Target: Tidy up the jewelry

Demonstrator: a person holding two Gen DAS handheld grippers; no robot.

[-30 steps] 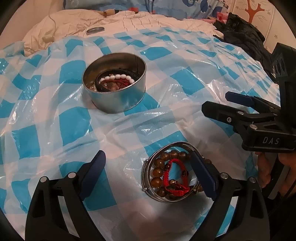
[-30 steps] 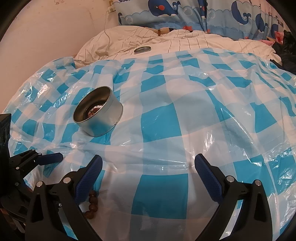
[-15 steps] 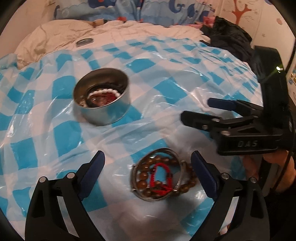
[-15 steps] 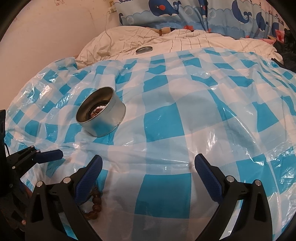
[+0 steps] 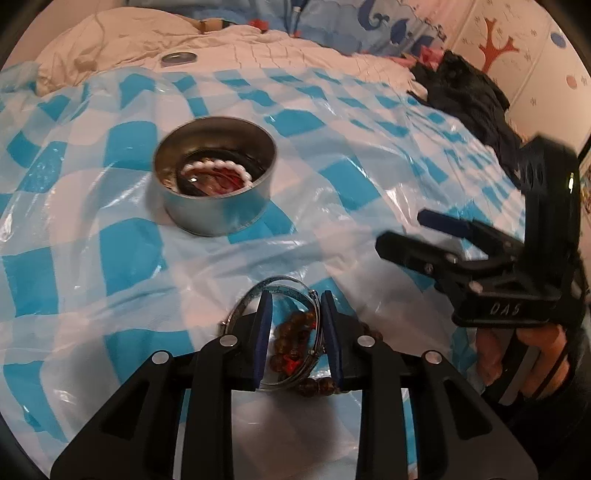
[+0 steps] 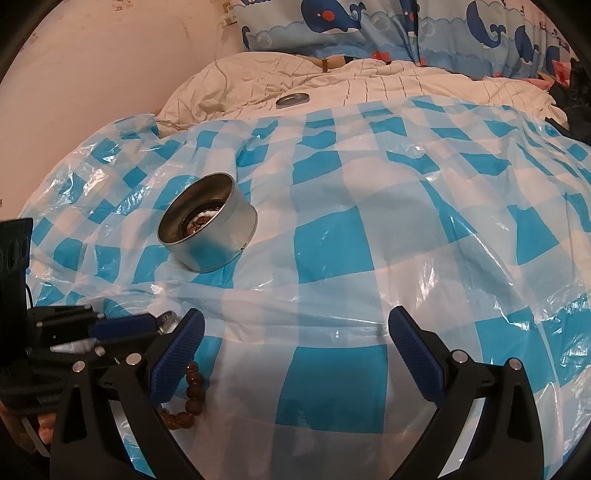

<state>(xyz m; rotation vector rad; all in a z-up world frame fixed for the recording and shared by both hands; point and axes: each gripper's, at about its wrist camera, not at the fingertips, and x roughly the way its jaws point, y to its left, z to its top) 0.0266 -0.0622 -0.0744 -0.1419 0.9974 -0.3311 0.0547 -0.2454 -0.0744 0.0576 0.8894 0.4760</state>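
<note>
Bedroom scene: a bed covered by a crinkled plastic sheet (image 6: 332, 240) in blue and white checks, with whale-print pillows (image 6: 388, 29) at the far end.

Nearest the left camera lies a small heap of jewelry on the sheet: a thin silver bangle (image 5: 280, 286), a brown bead bracelet (image 5: 291, 332) and a red cord bracelet (image 5: 293, 365), tangled together. The left hand-held gripper (image 5: 295, 332) has its two blue pads drawn close around this heap, pinching part of the bangle and beads between them; some beads trail outside the right pad. The bangle looks stiff, light and slippery, likely to skate on the plastic. The beads and cord are limp and would dangle and swing, so a hold that traps the bangle rim together with the strands seems safest, as loose loops could slip free when lifted.

Beyond the heap, toward the pillows, stands a round metal tin (image 5: 216, 177), open, already holding a white bead bracelet (image 5: 218, 168) and dark bands. Its lid (image 5: 179, 57) rests far past the tin on the white quilt (image 6: 332, 85).

To the right of the heap, the right hand-held gripper (image 6: 295, 343) hovers with pads spread wide, holding nothing.
</note>
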